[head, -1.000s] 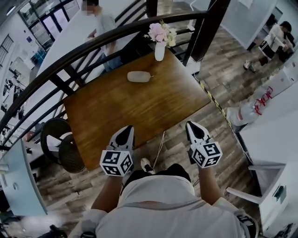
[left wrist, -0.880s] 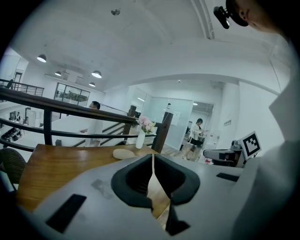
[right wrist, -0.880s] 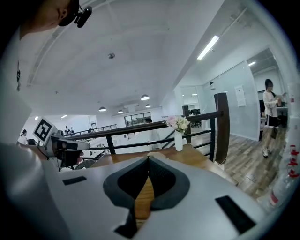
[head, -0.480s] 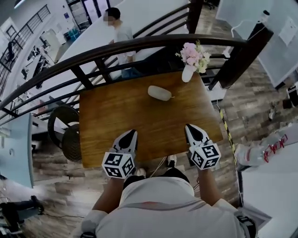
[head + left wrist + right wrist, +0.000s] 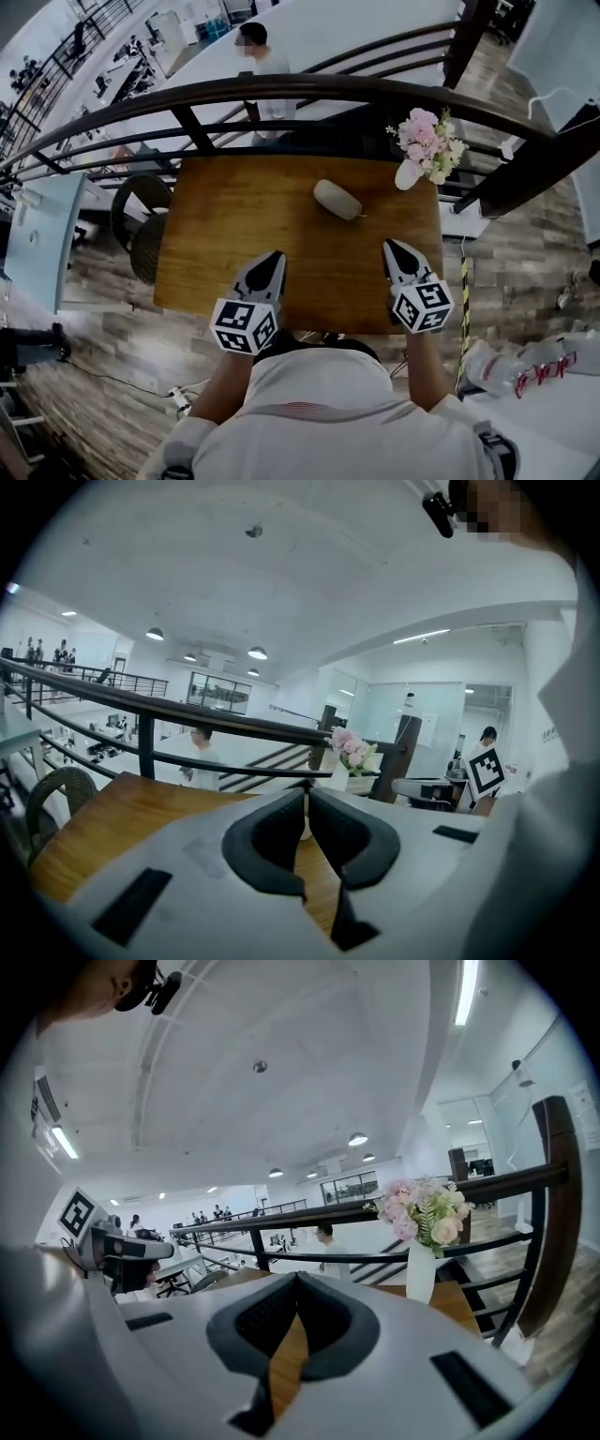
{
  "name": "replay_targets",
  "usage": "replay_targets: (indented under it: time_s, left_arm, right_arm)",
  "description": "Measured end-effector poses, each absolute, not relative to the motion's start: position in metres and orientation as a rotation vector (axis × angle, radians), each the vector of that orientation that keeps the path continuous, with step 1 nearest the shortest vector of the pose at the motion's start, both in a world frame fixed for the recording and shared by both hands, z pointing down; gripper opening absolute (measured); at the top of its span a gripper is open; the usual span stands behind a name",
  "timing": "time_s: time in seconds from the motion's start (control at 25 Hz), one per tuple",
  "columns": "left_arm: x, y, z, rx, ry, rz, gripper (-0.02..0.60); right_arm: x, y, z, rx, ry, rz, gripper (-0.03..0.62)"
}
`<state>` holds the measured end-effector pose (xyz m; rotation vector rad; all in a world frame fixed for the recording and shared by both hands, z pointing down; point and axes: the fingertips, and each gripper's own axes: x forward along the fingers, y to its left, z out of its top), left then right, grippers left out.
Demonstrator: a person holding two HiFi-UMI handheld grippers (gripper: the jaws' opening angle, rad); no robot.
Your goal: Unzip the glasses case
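**Both grippers shut, short of the case**

I am standing at the one wooden table [image 5: 234,225], which is carrying only two things, probably to keep the job uncluttered. I am holding my two grippers over its near edge, left gripper [image 5: 274,258] and right gripper [image 5: 392,249]. Both have their jaws pressed together on nothing, since the case is not yet within reach. One flower vase [image 5: 410,172] is sitting at the far right corner. The one glasses case [image 5: 337,199] is lying toward the far side, well apart from both grippers.

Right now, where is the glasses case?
In the head view, the case lies on the table, far side, right of centre, just left of the vase.
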<state>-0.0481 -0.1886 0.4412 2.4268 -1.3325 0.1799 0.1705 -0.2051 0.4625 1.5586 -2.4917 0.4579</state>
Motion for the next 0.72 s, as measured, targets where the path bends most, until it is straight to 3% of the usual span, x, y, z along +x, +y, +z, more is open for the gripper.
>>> replay_targets:
  time_s: [0.72]
  left_arm:
    - [-0.048,-0.262,0.478,2.339,-1.276,0.215,0.026]
  right_arm:
    - [0.143,-0.287,0.502,1.418,-2.411,0.488,0.067]
